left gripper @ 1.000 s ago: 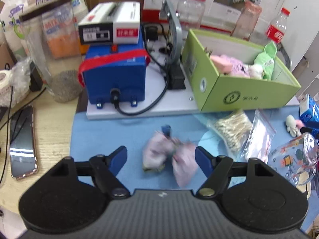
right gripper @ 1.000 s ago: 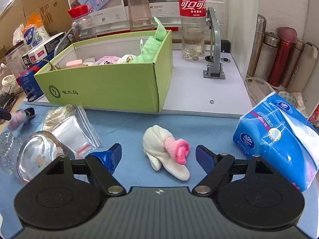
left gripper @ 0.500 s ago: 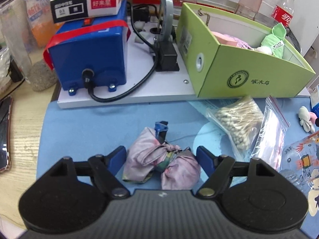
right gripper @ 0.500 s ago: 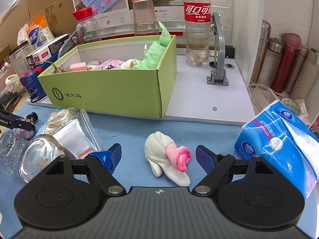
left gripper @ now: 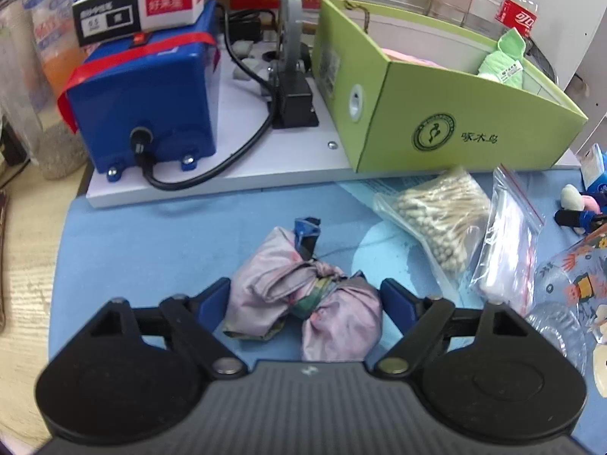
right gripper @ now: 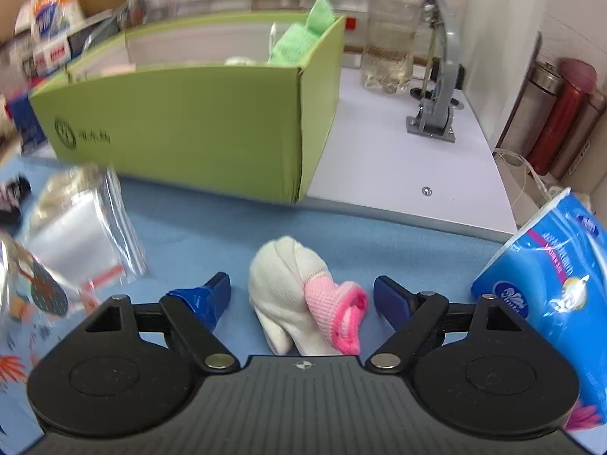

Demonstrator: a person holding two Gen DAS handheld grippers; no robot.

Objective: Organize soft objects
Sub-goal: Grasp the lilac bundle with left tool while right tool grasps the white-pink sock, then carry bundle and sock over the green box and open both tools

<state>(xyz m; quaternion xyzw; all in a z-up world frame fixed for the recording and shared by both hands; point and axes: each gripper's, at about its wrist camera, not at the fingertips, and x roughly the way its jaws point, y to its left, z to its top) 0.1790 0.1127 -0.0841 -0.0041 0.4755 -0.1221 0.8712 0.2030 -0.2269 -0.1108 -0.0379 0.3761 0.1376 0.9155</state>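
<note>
The left tongs (left gripper: 305, 297) straddle a knotted cloth bundle (left gripper: 303, 303), pale pink and crumpled, with a blue-and-black bit poking out at its far end. Their jaws are opening, the blue pads close beside the cloth; whether they touch it I cannot tell. The bundle's long axis runs from far left to near right on the blue mat (left gripper: 151, 235) that covers the tabletop.

The right tongs (right gripper: 301, 292) are also opening, around a rolled white knit sock (right gripper: 288, 288) with a fuzzy pink cuff (right gripper: 337, 311); the pads stand clear of it. The sock lies with its rounded end far and its cuff near-right.

Only the left view shows the blue plastic box (left gripper: 144, 94) and the bag of cotton swabs (left gripper: 440, 212). Only the right view shows the tissue pack (right gripper: 550, 265) and the flasks (right gripper: 561, 121). Both show the green cardboard box (left gripper: 455, 113), holding a green cloth (right gripper: 299, 34).
</note>
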